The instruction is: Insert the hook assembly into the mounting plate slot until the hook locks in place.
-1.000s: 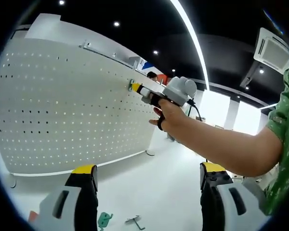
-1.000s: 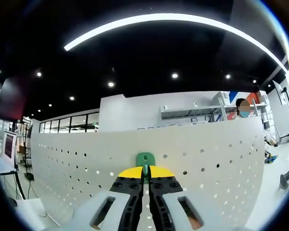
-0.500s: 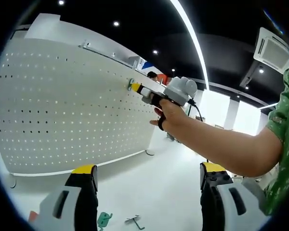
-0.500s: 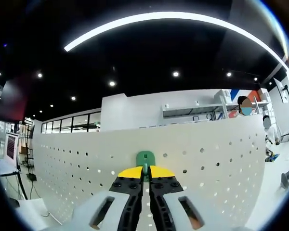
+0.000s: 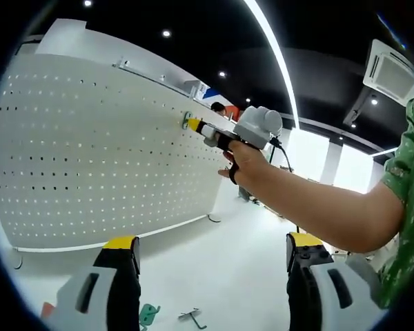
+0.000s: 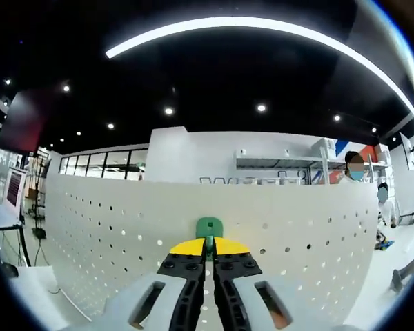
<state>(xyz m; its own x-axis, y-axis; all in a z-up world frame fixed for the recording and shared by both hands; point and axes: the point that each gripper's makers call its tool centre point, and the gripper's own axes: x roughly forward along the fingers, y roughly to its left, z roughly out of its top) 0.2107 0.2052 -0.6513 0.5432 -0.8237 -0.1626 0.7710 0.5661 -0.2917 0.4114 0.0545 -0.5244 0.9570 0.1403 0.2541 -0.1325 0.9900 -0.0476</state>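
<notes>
Right now the green hook [image 6: 208, 227] is pinched between the closed jaws of the right gripper [image 6: 208, 249], its head poking out just past the yellow tips and pressed against the white pegboard [image 6: 124, 227], high up near the top edge. From the left gripper view, the same tool [image 5: 224, 136] reaches across on the person's hand [image 5: 245, 162] and meets the board [image 5: 90, 152] at a small green spot. Whether the hook has seated or locked I can't tell (the jaws hide its back). To do this step well, I'd keep the hook square to the board, push straight in, then settle it downward until it catches, and only then ease the grip. The left gripper [image 5: 210, 256] hangs low with jaws wide apart and empty, above the white table [image 5: 221, 276], where a spare green hook [image 5: 149, 315] and a grey metal hook [image 5: 192, 317] lie near each other.
</notes>
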